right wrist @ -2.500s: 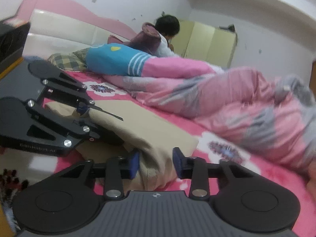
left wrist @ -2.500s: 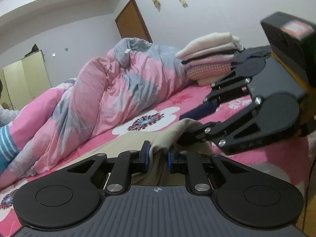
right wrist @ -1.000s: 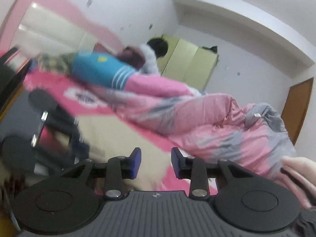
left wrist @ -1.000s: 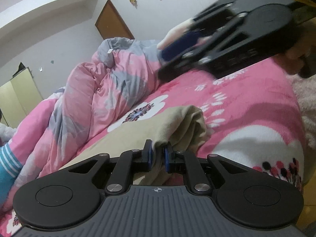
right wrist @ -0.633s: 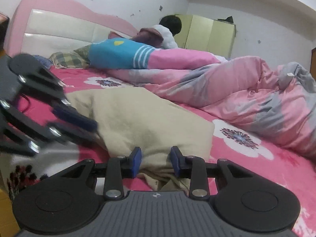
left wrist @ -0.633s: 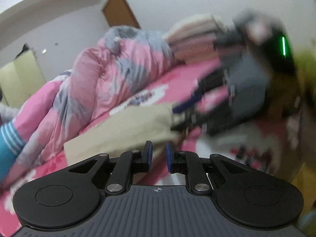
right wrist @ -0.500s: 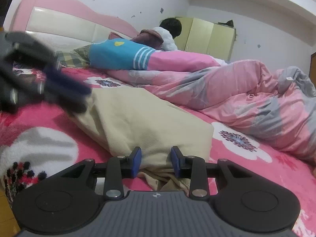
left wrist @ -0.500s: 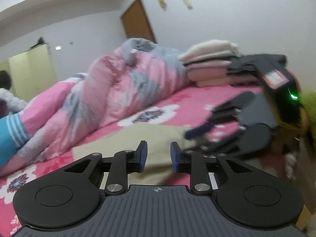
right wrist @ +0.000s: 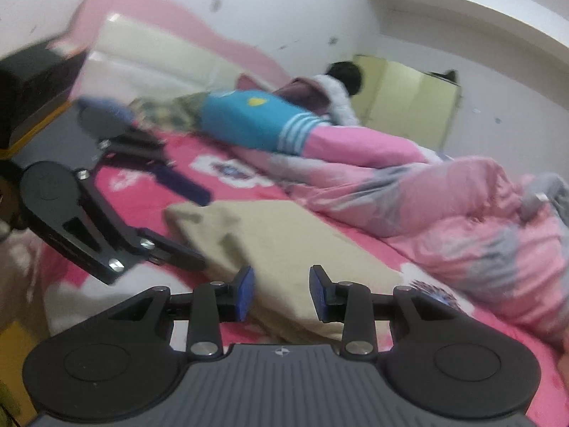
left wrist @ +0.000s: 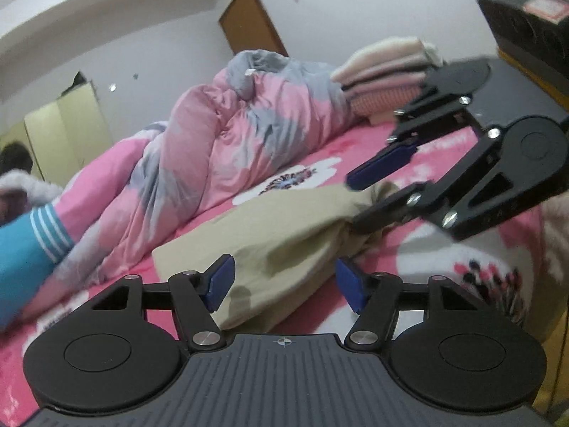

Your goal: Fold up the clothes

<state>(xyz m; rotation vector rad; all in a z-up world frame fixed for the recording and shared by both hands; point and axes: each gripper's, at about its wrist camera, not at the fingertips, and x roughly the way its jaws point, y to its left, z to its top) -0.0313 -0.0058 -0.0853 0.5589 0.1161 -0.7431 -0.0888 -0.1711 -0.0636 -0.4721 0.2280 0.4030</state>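
On the pink flowered bedsheet (left wrist: pixel 419 249) a folded beige garment (left wrist: pixel 284 231) is lying flat, near the front edge of the bed. Its thick folded end is pointing toward the rumpled pink and grey quilt (left wrist: pixel 231 149), which is lying just behind it along the bed.

The left gripper (left wrist: pixel 285 279) is hovering low at one end of the garment, and its jaws are standing wide apart, one on each side of the cloth; I cannot tell if the blue pads (left wrist: pixel 220 277) are touching the fabric. The right gripper (right wrist: pixel 281 291) is hovering at the other end of the garment, and its jaws are also open, a little narrower, with the beige cloth showing between them. From the left wrist view, the right gripper (left wrist: pixel 359 199) is reaching in from the side, one finger above the bunched corner of the garment and one finger against it. Neither tool is holding anything.

Behind the quilt, a pile of folded clothes (left wrist: pixel 387 67) is sitting at the far end of the bed. Near the pink headboard (right wrist: pixel 170 35), a person in a blue top (right wrist: pixel 249 121) is lying, and a yellow wardrobe (right wrist: pixel 409 99) is standing at the wall.
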